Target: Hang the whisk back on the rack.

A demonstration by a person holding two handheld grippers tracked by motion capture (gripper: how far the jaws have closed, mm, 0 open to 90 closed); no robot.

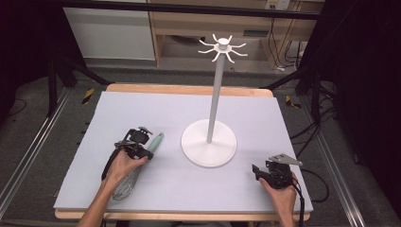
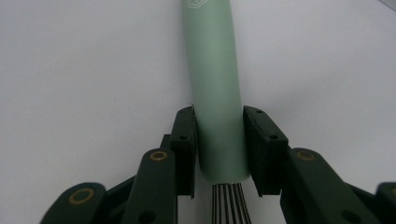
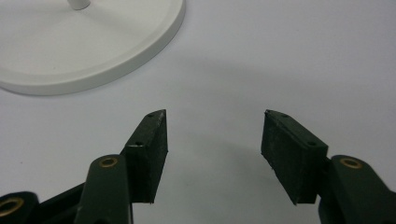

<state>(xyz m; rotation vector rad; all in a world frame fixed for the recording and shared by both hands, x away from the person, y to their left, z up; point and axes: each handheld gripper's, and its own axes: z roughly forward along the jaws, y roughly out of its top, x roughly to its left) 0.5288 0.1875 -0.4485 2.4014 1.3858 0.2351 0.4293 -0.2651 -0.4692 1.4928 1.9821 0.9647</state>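
A whisk with a mint-green handle (image 1: 156,141) and a wire head (image 1: 125,185) lies on the pale mat at the left. My left gripper (image 1: 145,152) is down over it. In the left gripper view the two black pads (image 2: 185,140) press on both sides of the handle (image 2: 215,70), just above where the wires (image 2: 229,205) begin, so my left gripper (image 2: 218,122) is shut on it. My right gripper (image 1: 257,171) rests low at the mat's right front. Its jaws (image 3: 215,126) stand apart with only bare mat between them.
A white hook stand rises from the mat's middle, with a round base (image 1: 208,147) and a ring of hooks at the top (image 1: 222,47). Its base rim (image 3: 102,70) lies ahead and left of my right gripper. The mat (image 1: 156,109) covers a wooden table.
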